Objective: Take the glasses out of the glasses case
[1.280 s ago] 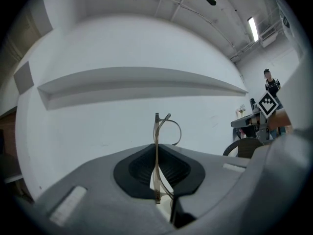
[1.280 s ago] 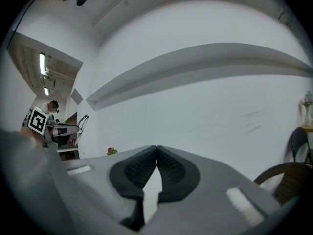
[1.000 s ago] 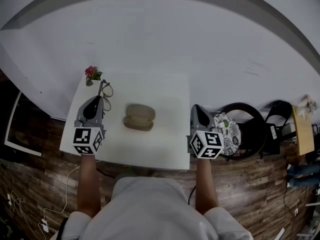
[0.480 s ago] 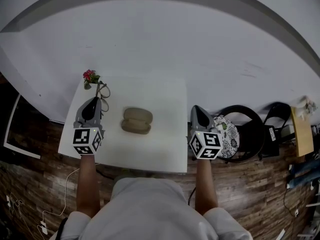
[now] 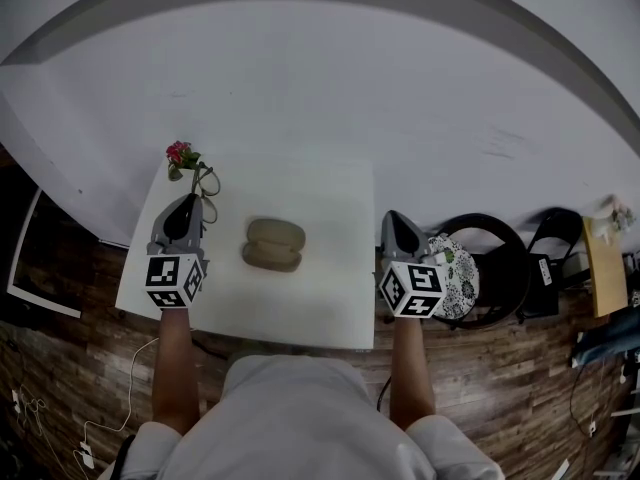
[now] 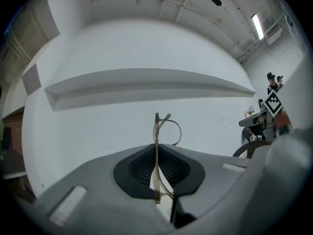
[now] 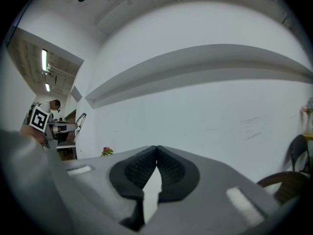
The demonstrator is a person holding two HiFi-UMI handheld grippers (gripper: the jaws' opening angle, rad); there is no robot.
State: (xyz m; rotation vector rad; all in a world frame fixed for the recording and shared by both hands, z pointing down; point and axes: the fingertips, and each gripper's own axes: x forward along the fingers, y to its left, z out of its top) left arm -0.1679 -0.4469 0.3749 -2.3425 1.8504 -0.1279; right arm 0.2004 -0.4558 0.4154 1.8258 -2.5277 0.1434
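Jaws of left gripper (image 6: 158, 156) on glasses (image 6: 157, 130)

Worktop (image 5: 318, 303) bare from 3 through 6 to 8 o'clock of the open glasses case (image 5: 274, 243) | 12 o'clock strip free up to the wall (image 5: 320, 98) | 10 o'clock: flower (image 5: 181, 155) at the corner, glasses (image 5: 208, 181) clamped in left gripper (image 5: 197, 200) just before it | 3 o'clock, past the edge: chair (image 5: 503, 268)

— Colours, pls?
— I see an olive-brown glasses case (image 5: 274, 243), white table (image 5: 300, 303), glasses (image 6: 157, 153) w/ pale gold frame.
— Rest?
— Pink flowers (image 5: 179, 152), blk/white/green floral cushion (image 5: 458, 266), dark wood-plank floor (image 5: 70, 368).
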